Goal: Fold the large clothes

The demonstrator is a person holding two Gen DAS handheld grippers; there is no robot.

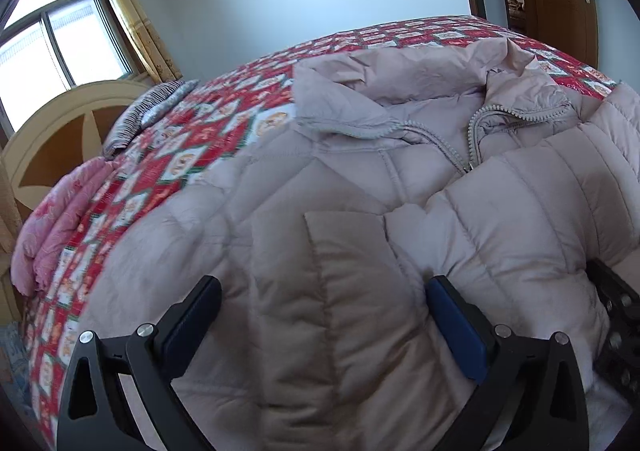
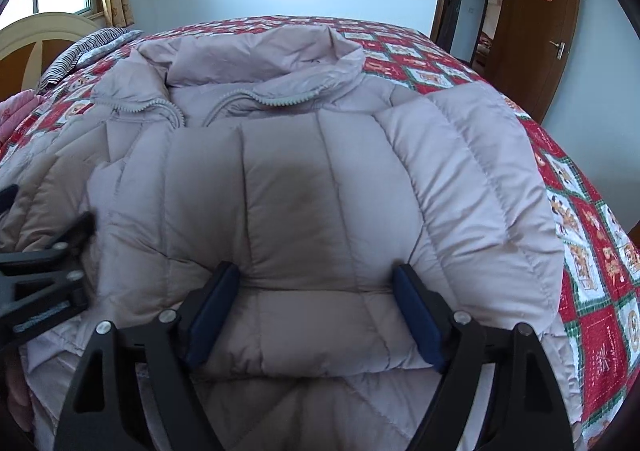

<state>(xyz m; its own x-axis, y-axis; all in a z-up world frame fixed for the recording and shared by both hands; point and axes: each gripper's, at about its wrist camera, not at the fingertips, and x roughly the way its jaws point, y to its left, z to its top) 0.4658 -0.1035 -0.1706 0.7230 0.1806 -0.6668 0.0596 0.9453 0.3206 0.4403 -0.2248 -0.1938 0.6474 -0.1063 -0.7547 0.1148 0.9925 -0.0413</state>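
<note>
Both sleeves of the jacket point(image 1: 360, 179) lie folded, cuffs hidden.

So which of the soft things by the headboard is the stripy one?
The gray striped pillow, lying farther up the bed. The other bundle nearer the camera, the folded quilt, is plain pink with no stripes.
</note>
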